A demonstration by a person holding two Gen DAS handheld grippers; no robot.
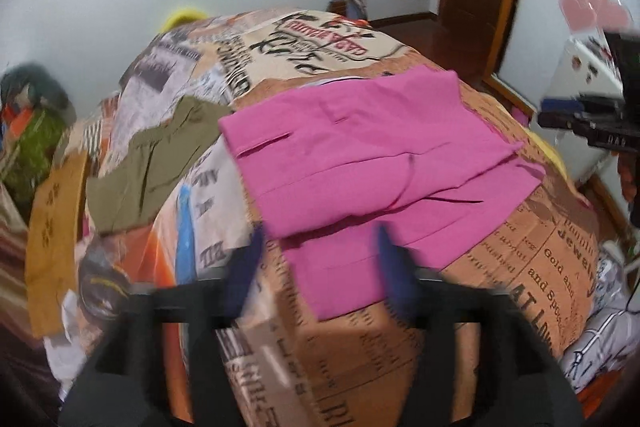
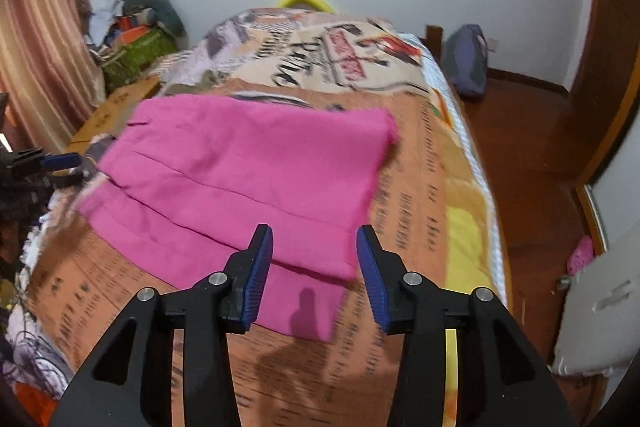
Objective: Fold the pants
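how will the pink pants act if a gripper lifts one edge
The pink pants will probably drape limply, since thin folded layers lie flat on the bedspread. They look light. Stacked layers may slide apart unless pinched together.

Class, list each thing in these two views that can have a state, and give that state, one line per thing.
pink pants: folded over in layers, lying flat on the bedspread
olive garment: lying crumpled, unfolded
left gripper: open, empty
right gripper: open, empty

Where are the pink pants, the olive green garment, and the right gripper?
pink pants (image 2: 248, 163), right wrist view, middle of the folded top layer
olive green garment (image 1: 148, 167), left wrist view, centre of the cloth
right gripper (image 2: 314, 267), right wrist view, midway between fingertips
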